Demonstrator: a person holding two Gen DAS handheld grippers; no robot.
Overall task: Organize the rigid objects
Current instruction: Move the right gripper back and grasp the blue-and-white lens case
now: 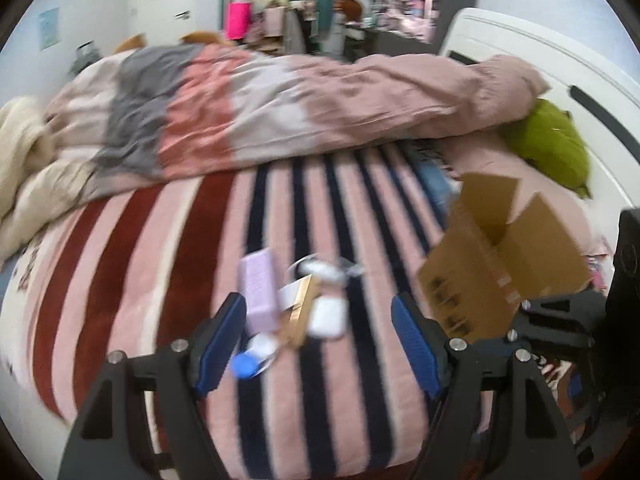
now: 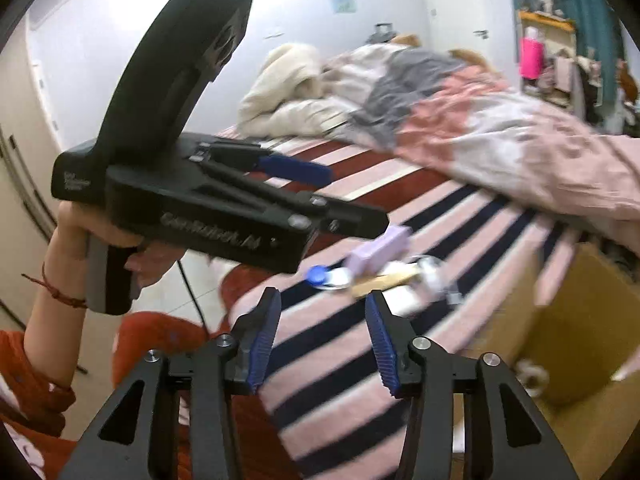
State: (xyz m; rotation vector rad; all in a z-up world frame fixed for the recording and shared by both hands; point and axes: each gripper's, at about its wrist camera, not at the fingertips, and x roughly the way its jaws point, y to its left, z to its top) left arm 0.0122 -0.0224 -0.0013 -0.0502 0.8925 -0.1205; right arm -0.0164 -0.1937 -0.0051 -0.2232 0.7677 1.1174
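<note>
A small pile of objects lies on the striped bed cover [image 1: 168, 272]: a lilac box [image 1: 260, 286], a white case [image 1: 328, 316], a wooden-coloured flat box [image 1: 300, 308], a blue-capped white bottle [image 1: 250, 360] and a white item in clear wrap [image 1: 320, 270]. My left gripper [image 1: 318, 340] is open and empty, hovering just before the pile. My right gripper [image 2: 324, 344] is open and empty above the bed edge; the pile [image 2: 376, 256] lies ahead of it. An open cardboard box [image 1: 500, 268] stands right of the pile and also shows in the right wrist view [image 2: 580, 340].
A rumpled pink and grey duvet [image 1: 280, 104] covers the far half of the bed. A green cushion [image 1: 560, 148] lies by the white headboard [image 1: 520, 48]. A cream blanket [image 2: 288, 84] is heaped at the far corner. Cluttered shelves stand behind.
</note>
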